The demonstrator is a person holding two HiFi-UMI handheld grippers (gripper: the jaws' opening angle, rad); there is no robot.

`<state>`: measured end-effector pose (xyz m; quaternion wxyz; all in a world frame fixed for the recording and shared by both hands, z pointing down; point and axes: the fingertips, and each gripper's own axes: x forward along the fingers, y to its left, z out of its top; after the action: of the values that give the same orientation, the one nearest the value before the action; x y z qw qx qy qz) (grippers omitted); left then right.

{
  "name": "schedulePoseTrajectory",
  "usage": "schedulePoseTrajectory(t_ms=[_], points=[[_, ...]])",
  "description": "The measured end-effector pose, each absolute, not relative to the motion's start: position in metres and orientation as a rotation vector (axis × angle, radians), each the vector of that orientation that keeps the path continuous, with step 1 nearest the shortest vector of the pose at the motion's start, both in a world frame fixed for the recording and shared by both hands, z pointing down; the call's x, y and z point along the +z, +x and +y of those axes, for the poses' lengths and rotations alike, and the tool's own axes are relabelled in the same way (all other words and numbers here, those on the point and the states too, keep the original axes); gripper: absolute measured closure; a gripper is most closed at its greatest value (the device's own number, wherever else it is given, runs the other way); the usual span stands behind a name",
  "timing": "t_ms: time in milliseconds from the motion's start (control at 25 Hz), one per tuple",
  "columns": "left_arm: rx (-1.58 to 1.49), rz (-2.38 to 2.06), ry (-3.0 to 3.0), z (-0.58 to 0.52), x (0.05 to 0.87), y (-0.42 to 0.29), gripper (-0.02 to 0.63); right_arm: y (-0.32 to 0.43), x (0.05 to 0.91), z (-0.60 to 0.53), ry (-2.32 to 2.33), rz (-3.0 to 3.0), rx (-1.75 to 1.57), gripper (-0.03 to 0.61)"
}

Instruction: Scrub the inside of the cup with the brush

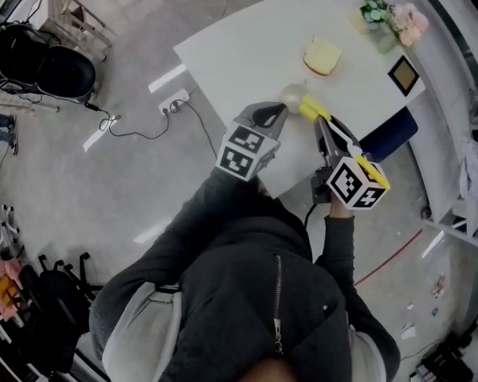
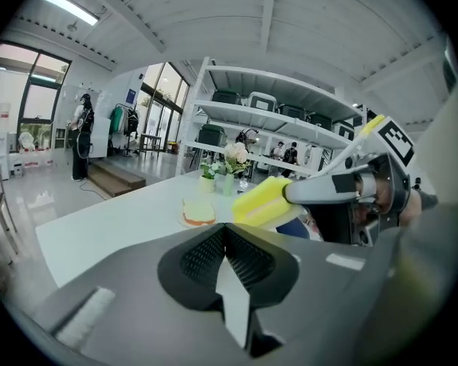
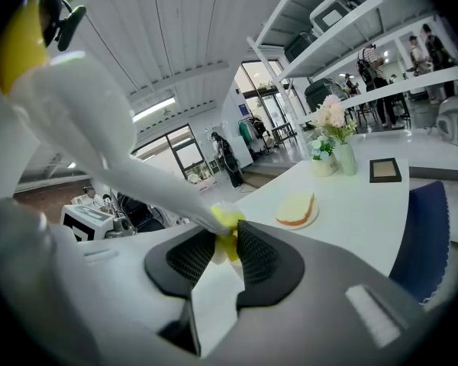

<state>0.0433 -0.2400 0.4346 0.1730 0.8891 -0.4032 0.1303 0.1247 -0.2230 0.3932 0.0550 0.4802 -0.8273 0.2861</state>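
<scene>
Over the white surface (image 1: 223, 46), my right tongs (image 3: 227, 240) clench the yellow-headed brush (image 1: 311, 107) just beside the cup (image 1: 291, 95); my left tongs (image 2: 227, 244), pressed together and empty, sit near it.

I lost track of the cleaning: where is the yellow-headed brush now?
In the head view, the brush is clamped in the right gripper, its yellow head over the table, beside the left gripper.

Plate (image 1: 322, 56) on table (image 1: 239, 42); flowers (image 1: 392, 18) far right corner; frame (image 1: 404, 74) right of plate; brush (image 1: 311, 108) just before plate.
</scene>
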Motion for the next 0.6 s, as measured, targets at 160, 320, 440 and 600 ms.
schedulePoseTrajectory(t_ms=[160,320,440,600], points=[[0.361,-1.078,2.566,-0.257,0.437,0.040,0.603,0.122,0.391,-0.238,1.541,-2.480,0.868,0.485],[0.379,-0.990,2.632,-0.263,0.438,0.037,0.600,0.117,0.393,-0.243,1.604,-2.444,0.873,0.485],[0.416,-0.910,2.680,-0.267,0.450,0.041,0.453,0.120,0.398,-0.243,1.645,-2.407,0.868,0.485],[0.494,-0.807,2.697,-0.273,0.472,0.048,0.315,0.126,0.405,-0.245,1.686,-2.361,0.883,0.485]])
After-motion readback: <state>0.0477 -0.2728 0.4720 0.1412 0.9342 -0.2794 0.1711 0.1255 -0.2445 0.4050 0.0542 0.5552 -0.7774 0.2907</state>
